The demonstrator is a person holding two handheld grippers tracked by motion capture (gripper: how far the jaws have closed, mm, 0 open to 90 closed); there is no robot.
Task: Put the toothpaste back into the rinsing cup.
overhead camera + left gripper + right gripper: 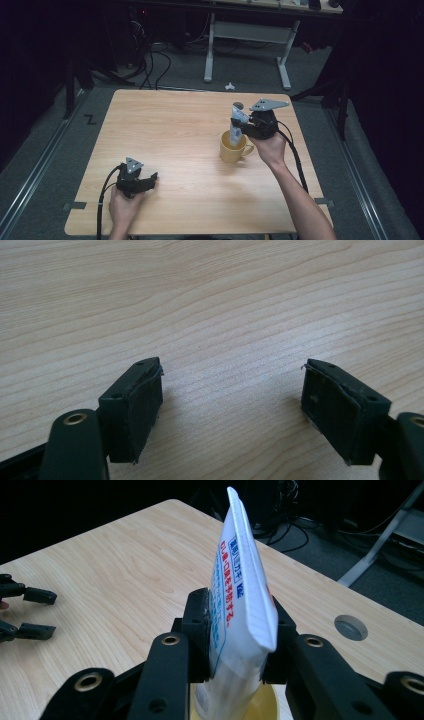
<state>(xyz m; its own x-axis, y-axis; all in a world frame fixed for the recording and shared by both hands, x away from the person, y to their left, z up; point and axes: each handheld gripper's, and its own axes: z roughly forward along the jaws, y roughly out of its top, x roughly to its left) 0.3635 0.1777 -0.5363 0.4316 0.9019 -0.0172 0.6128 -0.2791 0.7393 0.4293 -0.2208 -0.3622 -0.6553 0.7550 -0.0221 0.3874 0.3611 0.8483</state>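
Tube (240, 605) with Japanese lettering, clamped

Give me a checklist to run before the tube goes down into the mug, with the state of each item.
1. Right tongs shut on the tube: ok, jaws press both flat sides.
2. Tube above the mug: ok, its lower end points into the yellow opening.
3. Tube upright: ok, crimped end on top, slightly tilted.
4. Mug standing on the table, handle free: ok.
5. Mug empty inside: cannot tell, tube and tongs hide the bottom.
6. Left tongs out of the way: ok, open, empty, resting at the near left of the table.
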